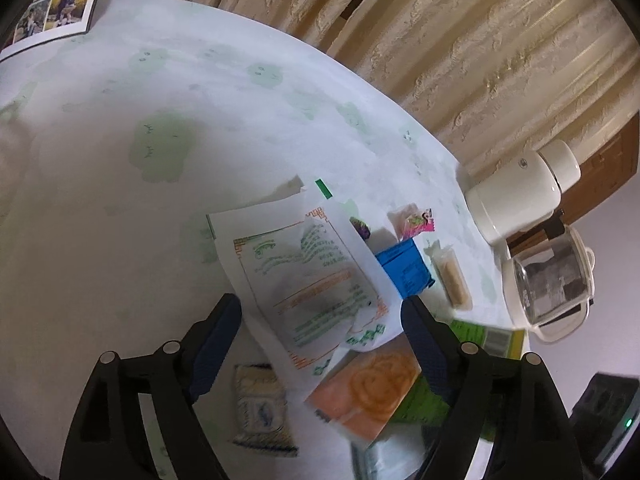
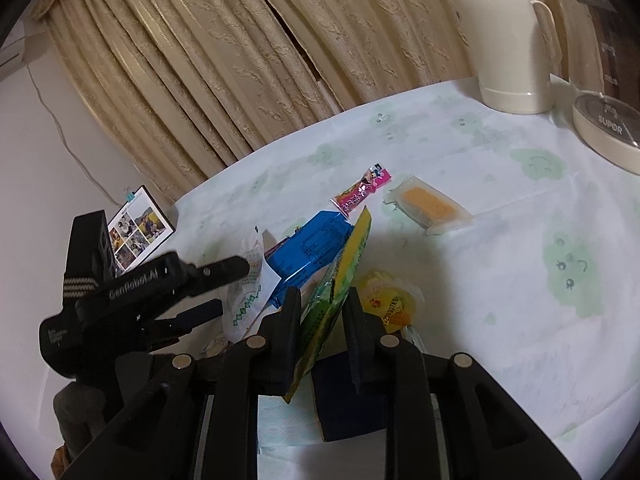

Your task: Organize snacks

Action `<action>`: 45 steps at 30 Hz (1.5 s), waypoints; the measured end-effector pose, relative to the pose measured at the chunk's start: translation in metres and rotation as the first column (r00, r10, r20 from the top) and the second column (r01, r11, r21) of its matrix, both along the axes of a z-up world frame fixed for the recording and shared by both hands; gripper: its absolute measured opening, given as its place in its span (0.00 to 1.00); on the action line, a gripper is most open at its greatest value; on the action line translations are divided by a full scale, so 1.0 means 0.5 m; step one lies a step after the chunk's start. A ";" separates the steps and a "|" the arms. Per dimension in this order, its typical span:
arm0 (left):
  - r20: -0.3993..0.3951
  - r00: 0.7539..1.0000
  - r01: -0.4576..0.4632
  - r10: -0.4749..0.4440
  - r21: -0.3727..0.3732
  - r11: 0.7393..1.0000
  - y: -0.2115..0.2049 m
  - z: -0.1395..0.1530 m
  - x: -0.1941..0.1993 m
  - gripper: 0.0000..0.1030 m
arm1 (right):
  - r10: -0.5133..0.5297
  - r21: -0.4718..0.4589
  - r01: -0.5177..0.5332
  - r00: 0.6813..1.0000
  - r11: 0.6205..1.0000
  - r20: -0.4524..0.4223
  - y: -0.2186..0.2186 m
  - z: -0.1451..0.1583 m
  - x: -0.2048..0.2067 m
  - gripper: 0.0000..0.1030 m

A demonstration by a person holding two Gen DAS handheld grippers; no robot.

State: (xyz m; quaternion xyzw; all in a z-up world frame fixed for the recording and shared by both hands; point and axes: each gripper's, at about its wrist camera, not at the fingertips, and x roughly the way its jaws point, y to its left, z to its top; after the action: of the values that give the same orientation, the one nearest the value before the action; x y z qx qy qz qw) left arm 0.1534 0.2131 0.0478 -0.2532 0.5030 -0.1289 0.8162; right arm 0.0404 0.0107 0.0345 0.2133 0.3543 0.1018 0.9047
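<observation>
Early stage: right claw (image 2: 322,316) pinches green-yellow snack bag (image 2: 332,300) above desk (image 2: 500,280); left claw (image 1: 320,340) spread, empty. Blue pack (image 2: 308,248), pink bar (image 2: 362,192), wafer (image 2: 430,204) lie scattered, unsorted.

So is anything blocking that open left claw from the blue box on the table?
Yes, partly. A white printed paper bag lies between the open left gripper and the blue box, overlapping the box's near-left edge. The right gripper is clamped on a green-yellow packet nearby.
</observation>
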 end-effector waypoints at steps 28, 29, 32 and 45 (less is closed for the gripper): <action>0.058 0.998 0.010 -0.022 0.196 0.981 -0.059 -0.006 0.054 0.42 | -0.017 0.019 0.017 1.000 1.000 -0.019 0.001 -0.003 -0.003 0.22; 0.061 0.998 0.011 -0.023 0.196 0.981 -0.056 -0.006 0.052 0.42 | -0.018 0.019 0.018 1.000 1.000 -0.019 0.001 -0.003 -0.002 0.22; 0.082 0.996 0.010 -0.026 0.191 0.982 -0.053 0.004 0.043 0.34 | -0.018 0.018 0.018 1.000 1.000 -0.018 0.001 -0.004 -0.002 0.22; 0.115 0.993 -0.012 -0.007 0.162 0.987 -0.023 0.037 0.028 0.12 | -0.022 0.021 0.022 1.000 1.000 -0.016 -0.003 -0.007 0.000 0.22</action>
State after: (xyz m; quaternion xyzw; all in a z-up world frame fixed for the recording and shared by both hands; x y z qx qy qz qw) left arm 0.1672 0.2015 0.0663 -0.1786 0.4634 -0.1009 0.8621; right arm 0.0405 0.0090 0.0310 0.2275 0.3579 0.0940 0.9007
